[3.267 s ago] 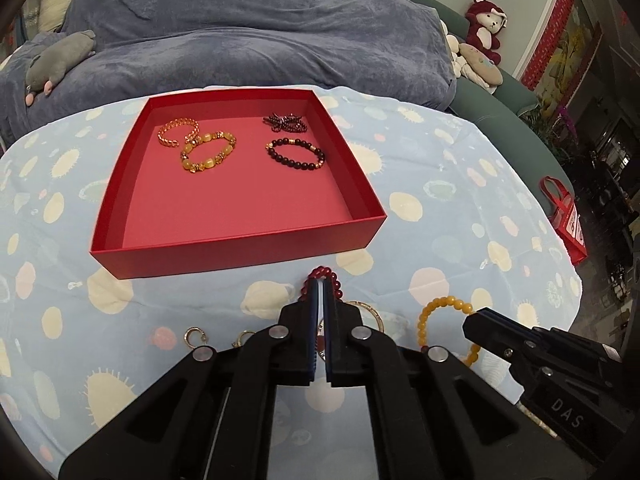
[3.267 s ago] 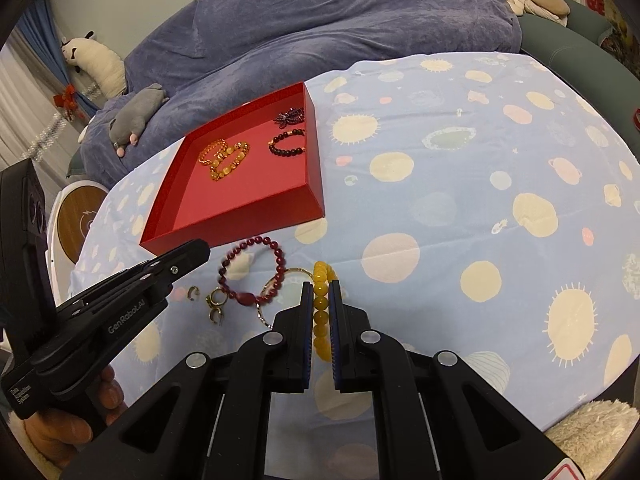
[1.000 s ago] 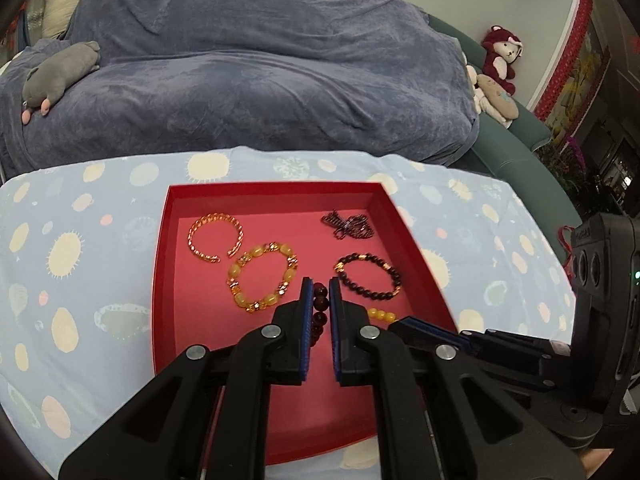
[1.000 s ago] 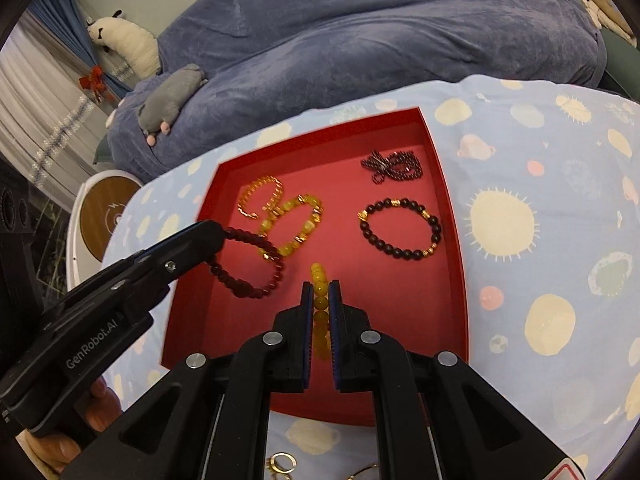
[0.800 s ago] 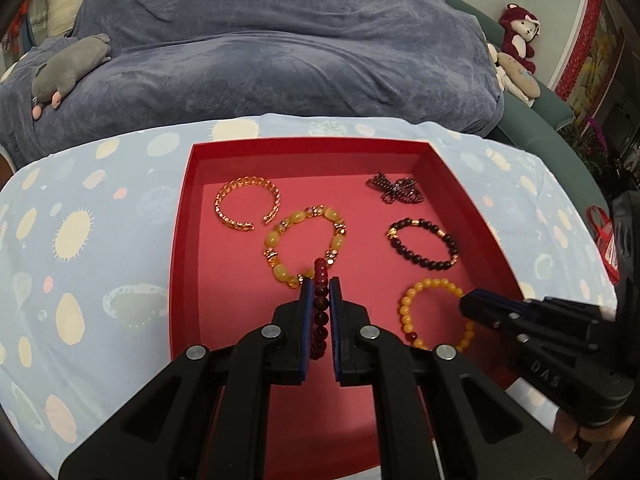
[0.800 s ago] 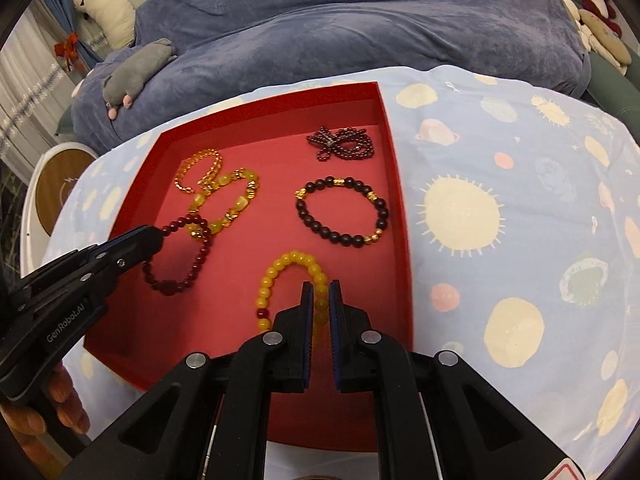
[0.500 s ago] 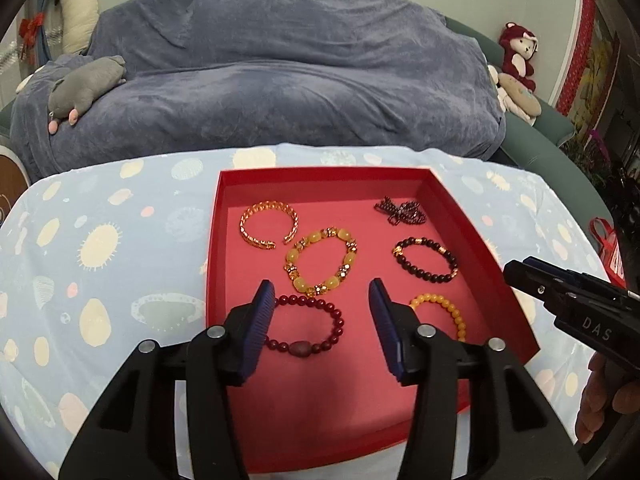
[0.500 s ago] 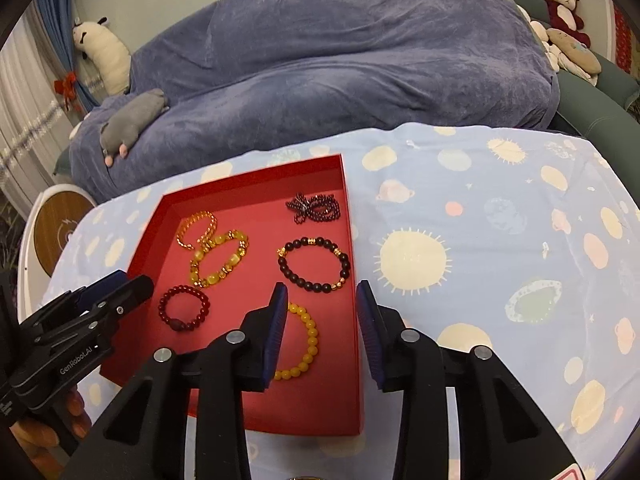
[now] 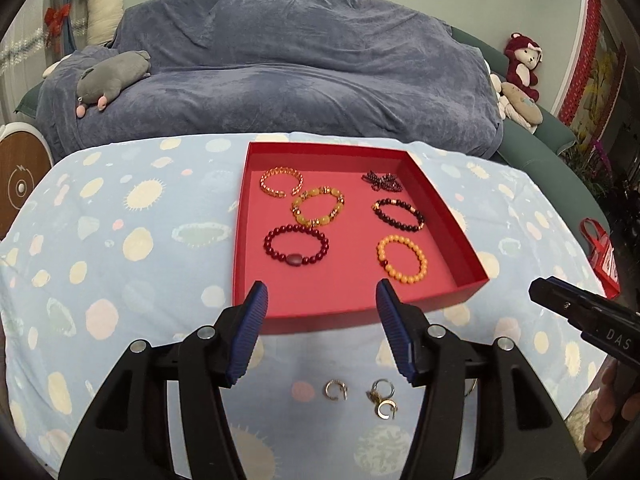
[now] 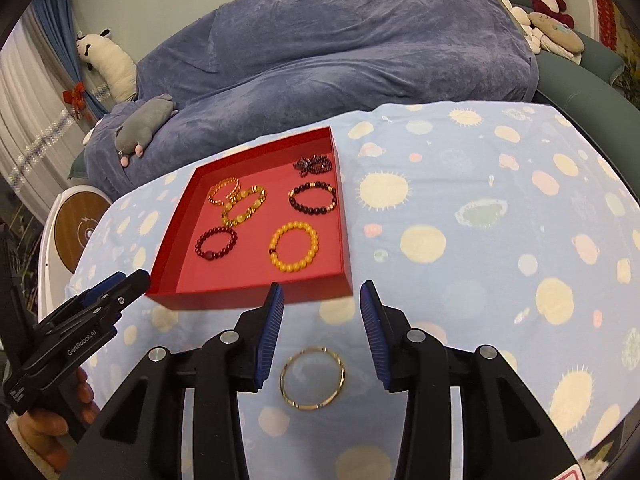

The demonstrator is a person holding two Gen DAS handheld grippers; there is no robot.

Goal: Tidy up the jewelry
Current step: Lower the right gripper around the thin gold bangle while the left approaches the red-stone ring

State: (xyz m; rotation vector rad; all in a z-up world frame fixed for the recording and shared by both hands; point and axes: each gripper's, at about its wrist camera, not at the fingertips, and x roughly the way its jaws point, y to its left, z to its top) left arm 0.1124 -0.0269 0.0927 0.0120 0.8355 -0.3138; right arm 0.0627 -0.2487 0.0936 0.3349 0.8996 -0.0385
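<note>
A red tray [image 9: 438,200] [image 10: 346,236] on the spotted cloth holds several bracelets, among them a dark red bead bracelet [image 9: 295,245] [image 10: 216,243] and a yellow bead bracelet [image 9: 402,259] [image 10: 294,251]. My left gripper [image 9: 322,294] hangs over the tray's near edge, its jaws opening with nothing between them. Small gold rings [image 9: 336,390] [image 9: 382,398] lie on the cloth below it. My right gripper [image 10: 321,294] is also opening and empty, just short of the tray's near corner. A thin gold bangle [image 10: 312,377] rests on the cloth beneath it.
A sofa under a blue-grey cover [image 9: 280,80] [image 10: 340,48] runs behind the table, with plush toys [image 9: 112,78] [image 10: 146,124] on it. A round wooden-faced device [image 10: 80,224] stands at the left. A red bag [image 9: 602,254] sits at the right. A hand [image 10: 48,428] grips the left tool's handle.
Both grippers have let go: the dark red bracelet and the yellow bracelet now lie in the tray. Both grippers have opened and drawn back toward the near side of the table.
</note>
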